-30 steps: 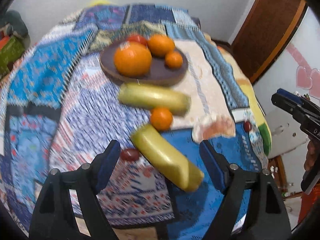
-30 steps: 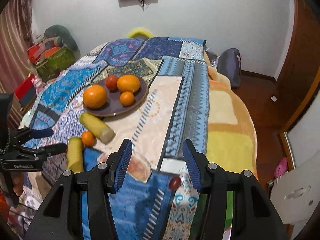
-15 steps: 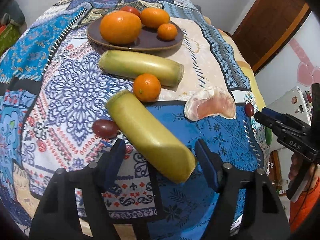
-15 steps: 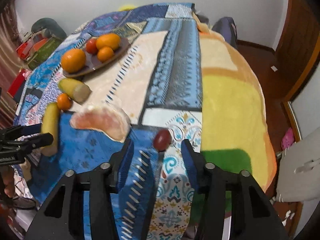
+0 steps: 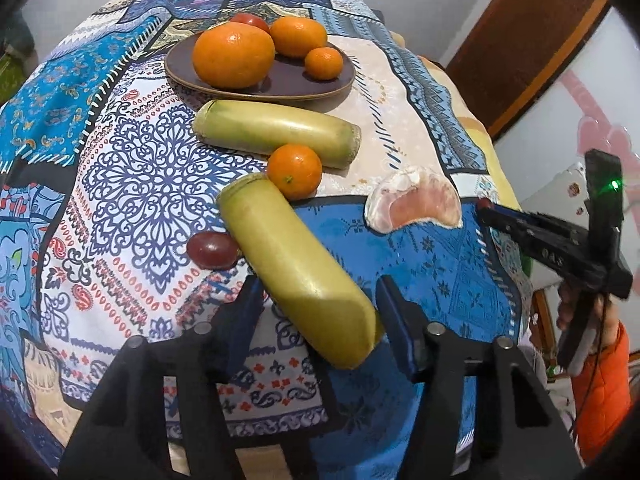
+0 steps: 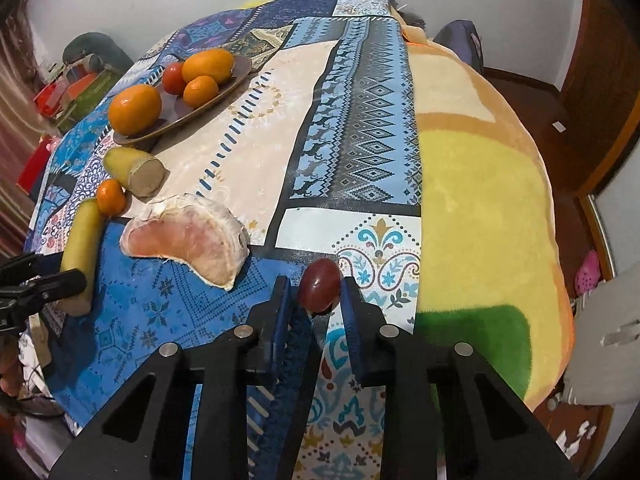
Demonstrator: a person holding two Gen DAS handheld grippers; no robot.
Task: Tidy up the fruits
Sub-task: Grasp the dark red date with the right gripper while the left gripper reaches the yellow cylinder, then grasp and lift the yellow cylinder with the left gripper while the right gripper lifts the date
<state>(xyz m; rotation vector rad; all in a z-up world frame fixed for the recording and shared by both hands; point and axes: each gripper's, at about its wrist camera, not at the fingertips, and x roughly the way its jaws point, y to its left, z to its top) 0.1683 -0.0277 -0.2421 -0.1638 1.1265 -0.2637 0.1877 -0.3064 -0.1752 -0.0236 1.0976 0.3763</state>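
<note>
Ideally the right gripper [image 6: 313, 294] — nearly closed around the dark red grape [image 6: 320, 286] on the bed [image 6: 480, 184] — squeezes gently, while the open left gripper [image 5: 318, 312] straddling the yellow-green stalk [image 5: 298, 270] centres before closing

Patchwork bedspread [image 6: 352, 128] across centre frame, wooden door [image 5: 532, 40] upper right, boxes [image 6: 76, 92] far left

The left gripper [image 5: 318, 306] is matte black plastic with blue pads lining its fingers [image 5: 394, 312] and round silver screws on the arms behind them. The right gripper [image 6: 312, 300] is built the same; seen from the left camera its side carries white lettering and a green light. The right hand [image 5: 576, 308] shows bare skin and an orange sleeve [image 5: 604, 384].
</note>
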